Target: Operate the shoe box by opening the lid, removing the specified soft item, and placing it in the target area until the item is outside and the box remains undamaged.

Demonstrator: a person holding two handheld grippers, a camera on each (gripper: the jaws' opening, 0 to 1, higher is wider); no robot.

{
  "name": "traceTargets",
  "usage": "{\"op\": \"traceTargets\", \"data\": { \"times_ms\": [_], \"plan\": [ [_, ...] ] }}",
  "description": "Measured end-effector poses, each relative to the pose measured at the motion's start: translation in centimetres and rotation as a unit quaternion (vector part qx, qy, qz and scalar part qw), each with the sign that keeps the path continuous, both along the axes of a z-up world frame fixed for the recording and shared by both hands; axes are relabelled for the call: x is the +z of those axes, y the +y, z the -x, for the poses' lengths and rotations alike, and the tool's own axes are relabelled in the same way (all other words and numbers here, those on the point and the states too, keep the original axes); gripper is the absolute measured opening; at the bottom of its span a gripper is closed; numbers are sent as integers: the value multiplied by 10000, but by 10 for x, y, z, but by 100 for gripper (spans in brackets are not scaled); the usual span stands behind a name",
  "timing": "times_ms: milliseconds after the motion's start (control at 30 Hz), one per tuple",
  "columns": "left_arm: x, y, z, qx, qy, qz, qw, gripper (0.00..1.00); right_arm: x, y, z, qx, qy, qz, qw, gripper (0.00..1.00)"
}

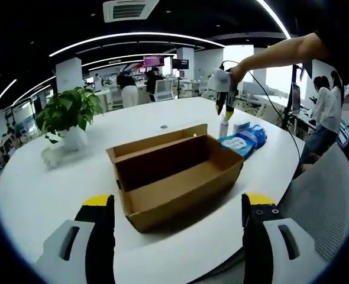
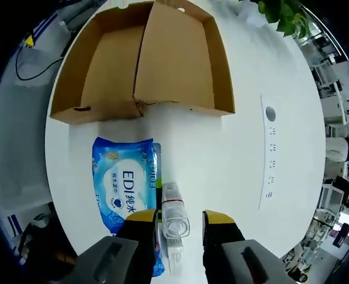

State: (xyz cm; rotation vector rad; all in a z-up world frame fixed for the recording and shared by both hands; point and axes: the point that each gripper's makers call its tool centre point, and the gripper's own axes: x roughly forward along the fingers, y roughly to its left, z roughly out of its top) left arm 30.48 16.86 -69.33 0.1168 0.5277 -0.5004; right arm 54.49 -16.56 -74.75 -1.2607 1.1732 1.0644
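Note:
The brown cardboard shoe box (image 1: 174,171) stands open on the white round table (image 1: 56,189), its inside bare. From above, its lid (image 2: 103,65) lies folded out beside the tray (image 2: 177,59). A blue soft pack of wet wipes (image 2: 124,183) lies on the table outside the box (image 1: 244,141). Next to the pack stands a small clear bottle (image 2: 174,228). My right gripper (image 2: 180,214) hovers over the bottle, jaws apart on either side of it; a person's arm holds it (image 1: 222,89). My left gripper (image 1: 177,201) is open in front of the box.
A potted green plant (image 1: 68,112) stands at the table's far left side (image 2: 281,15). A row of small ports (image 2: 269,154) is set into the tabletop. A grey chair (image 1: 334,195) is at the table's right edge. People stand in the office behind.

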Motion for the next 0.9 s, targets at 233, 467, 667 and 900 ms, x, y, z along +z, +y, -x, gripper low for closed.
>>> {"op": "traceTargets", "data": {
  "times_ms": [233,467,667,900],
  "plan": [
    [-14,10,-8,192,203,26,9996,86,5,16,3,-440,36,-562,9974,32],
    [-22,16,-18,282,314,3,9991,81,11,35,-4,-793,-167,-1206,9894,33],
    [-30,24,-27,438,479,67,9979,74,10,42,-12,-1104,-307,-1502,9820,33],
    [-37,39,-38,957,735,342,9921,58,11,42,-32,-1511,-787,-1701,9706,32]
  ]
}}
